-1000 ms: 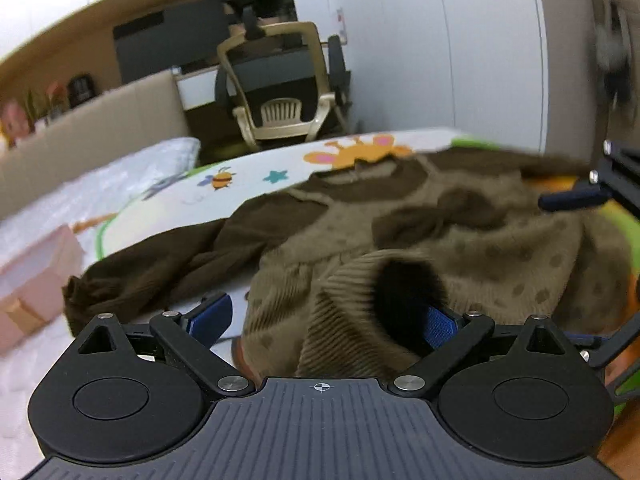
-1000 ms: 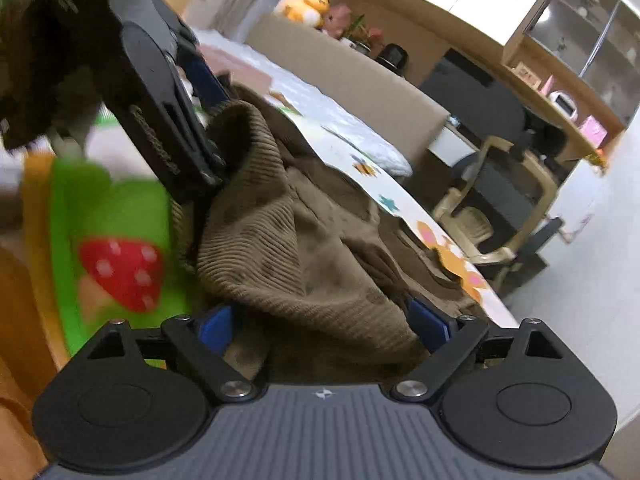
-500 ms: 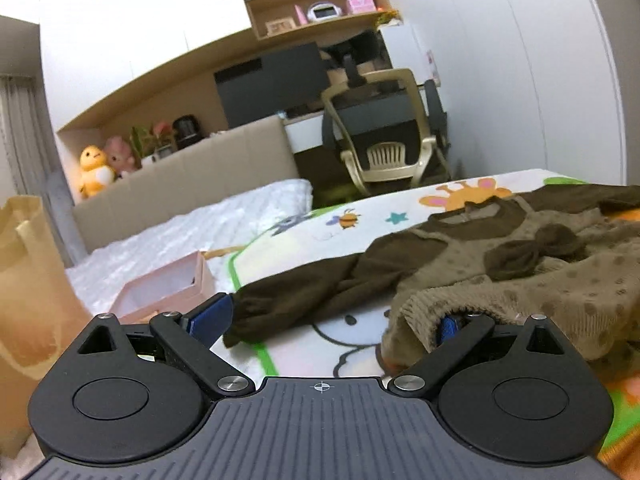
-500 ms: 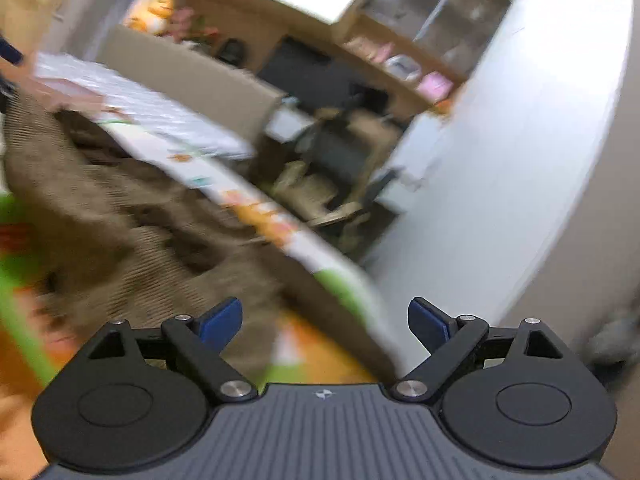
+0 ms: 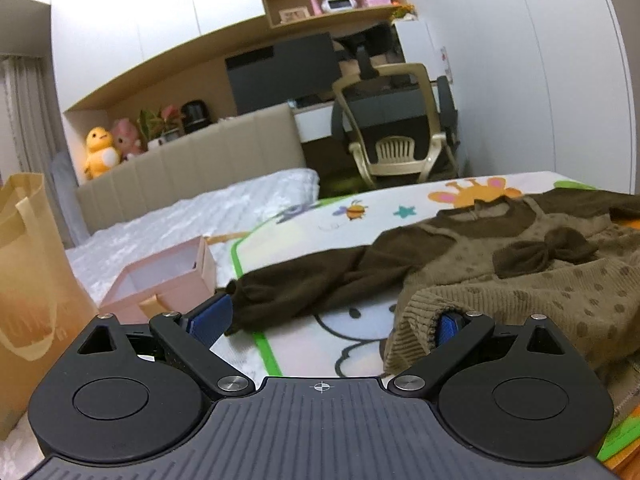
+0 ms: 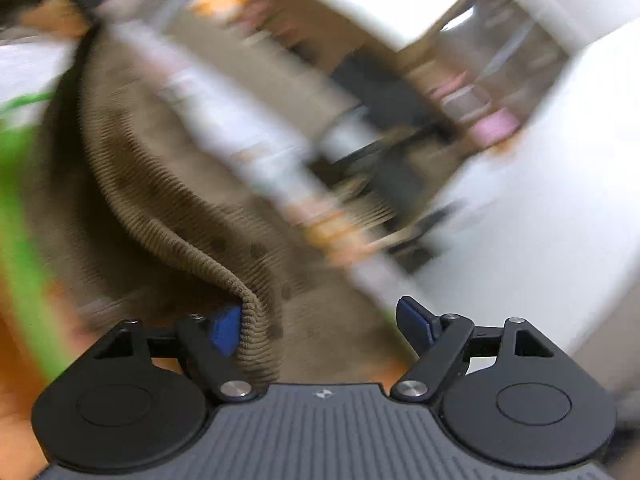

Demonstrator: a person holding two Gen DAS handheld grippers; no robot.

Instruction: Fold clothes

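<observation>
A brown knitted child's sweater [image 5: 532, 272] with dark dots, a dark bow and dark sleeves lies on a cartoon-print play mat [image 5: 320, 224]. Its ribbed hem is folded up toward the front right. My left gripper [image 5: 328, 322] is open; its right fingertip is tucked inside the hem fold, its left fingertip is free near the dark sleeve [image 5: 296, 292]. In the blurred right wrist view, my right gripper [image 6: 318, 326] is open, with the sweater's ribbed hem [image 6: 256, 320] draped against its left finger.
A pink open box [image 5: 160, 276] and a tan paper bag [image 5: 28, 264] stand at the left. A white quilted bed [image 5: 192, 216] with a beige headboard lies behind. An office chair [image 5: 396, 120] and desk stand further back.
My left gripper has lowered and swung left, keeping its right finger in the hem. My right gripper moves fast, blurring its view, and the ribbed hem now lies against its left finger.
</observation>
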